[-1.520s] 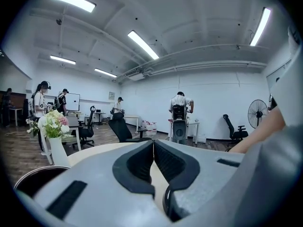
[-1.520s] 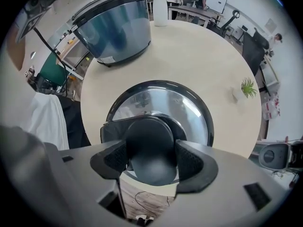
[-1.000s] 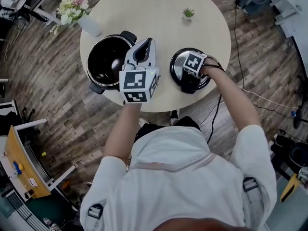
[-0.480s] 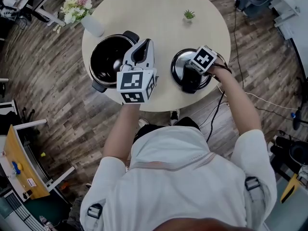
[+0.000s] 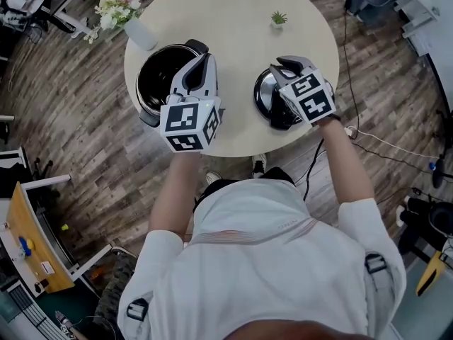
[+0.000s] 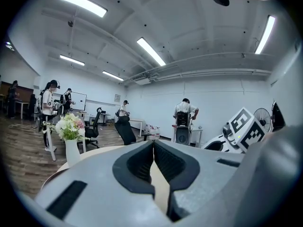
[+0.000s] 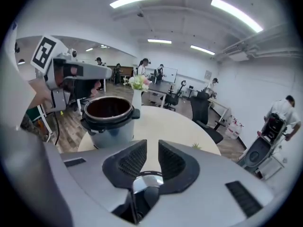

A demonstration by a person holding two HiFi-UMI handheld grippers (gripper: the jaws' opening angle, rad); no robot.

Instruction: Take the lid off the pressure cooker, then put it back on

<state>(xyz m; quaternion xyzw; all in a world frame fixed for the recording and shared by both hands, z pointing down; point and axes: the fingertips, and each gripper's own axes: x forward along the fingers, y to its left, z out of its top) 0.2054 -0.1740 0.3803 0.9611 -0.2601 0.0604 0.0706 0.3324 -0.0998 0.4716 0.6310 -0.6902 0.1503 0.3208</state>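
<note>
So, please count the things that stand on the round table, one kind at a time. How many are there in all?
Pressure cooker pot, open: 1
Lid, lying beside the pot: 1
Vase of flowers: 1
Small potted plant: 1
Total: 4

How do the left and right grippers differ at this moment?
The left gripper has shut jaws; the right gripper has jaws slightly apart and closing. The left gripper hangs by the open pot; the right gripper hangs over the lid on the table. The left gripper points nearly level; the right gripper tilts downward. Both hold nothing.
</note>
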